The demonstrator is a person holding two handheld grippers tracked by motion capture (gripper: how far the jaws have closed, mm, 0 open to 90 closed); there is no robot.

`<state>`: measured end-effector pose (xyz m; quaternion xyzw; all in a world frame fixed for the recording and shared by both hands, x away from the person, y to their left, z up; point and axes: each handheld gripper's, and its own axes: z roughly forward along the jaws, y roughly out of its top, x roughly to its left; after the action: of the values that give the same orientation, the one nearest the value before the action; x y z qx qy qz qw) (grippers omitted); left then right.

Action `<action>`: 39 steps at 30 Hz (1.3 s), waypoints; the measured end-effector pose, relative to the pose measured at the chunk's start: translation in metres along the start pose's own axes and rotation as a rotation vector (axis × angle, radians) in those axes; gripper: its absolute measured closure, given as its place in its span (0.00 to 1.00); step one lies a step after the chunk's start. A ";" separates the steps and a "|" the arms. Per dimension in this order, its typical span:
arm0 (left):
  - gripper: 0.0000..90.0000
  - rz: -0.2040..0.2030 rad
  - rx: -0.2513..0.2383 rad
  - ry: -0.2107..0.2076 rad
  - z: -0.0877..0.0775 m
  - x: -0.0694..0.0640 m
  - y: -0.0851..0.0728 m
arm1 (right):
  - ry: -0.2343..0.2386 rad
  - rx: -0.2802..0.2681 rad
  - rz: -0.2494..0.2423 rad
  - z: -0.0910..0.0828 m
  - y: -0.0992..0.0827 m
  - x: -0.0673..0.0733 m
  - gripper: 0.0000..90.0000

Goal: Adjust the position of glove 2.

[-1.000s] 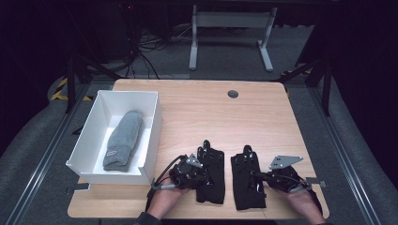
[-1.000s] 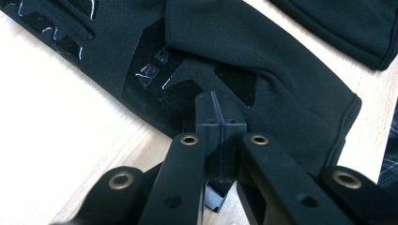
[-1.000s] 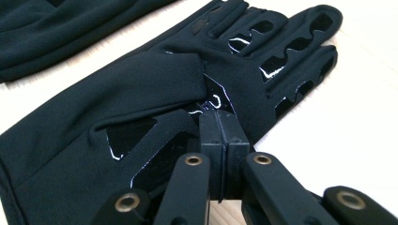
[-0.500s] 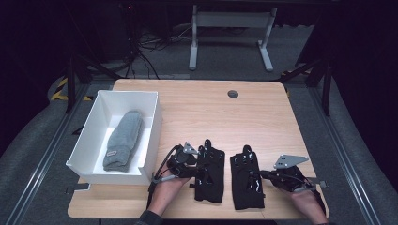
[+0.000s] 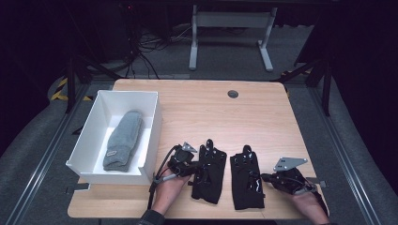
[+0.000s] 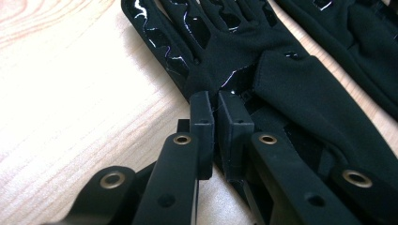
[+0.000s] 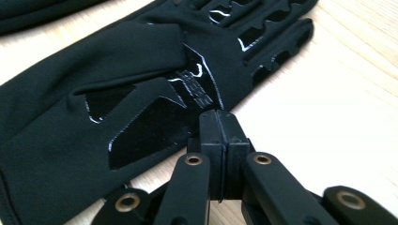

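Pinching left glove (image 5: 208,170) edge with left gripper (image 6: 218,99) – jaws just closing; right gripper (image 7: 219,117) clamping right glove (image 5: 247,183) edge. Both gloves lying near table (image 5: 197,98) front edge. Thin bite – fabric risking slipping out on lift.

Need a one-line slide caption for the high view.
Left gripper and right gripper pinch the outer edges of two black gloves; grey sock in white box.

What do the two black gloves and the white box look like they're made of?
Left glove and right glove: seemingly matte stretch fabric, creased softly, with glossy rubbery patches that catch light. White box: probably cardboard or thin plastic, judging by its thin, flat, matte walls; hard to tell which.
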<state>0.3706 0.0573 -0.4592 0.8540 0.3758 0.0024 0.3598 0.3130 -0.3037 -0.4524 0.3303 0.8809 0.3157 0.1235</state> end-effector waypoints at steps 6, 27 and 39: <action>0.97 -0.013 -0.012 -0.039 0.000 -0.001 0.000 | 0.014 -0.003 -0.013 0.005 0.005 0.005 1.00; 0.97 0.009 -0.139 -0.190 -0.028 -0.007 0.015 | 0.081 -0.014 -0.050 0.024 0.026 0.022 1.00; 0.98 0.026 -0.169 -0.261 -0.027 -0.019 0.027 | 0.113 -0.018 -0.079 0.036 0.038 0.033 1.00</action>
<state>0.3672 0.0491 -0.4174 0.8187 0.3130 -0.0725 0.4760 0.3222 -0.2427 -0.4558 0.2757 0.8959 0.3368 0.0890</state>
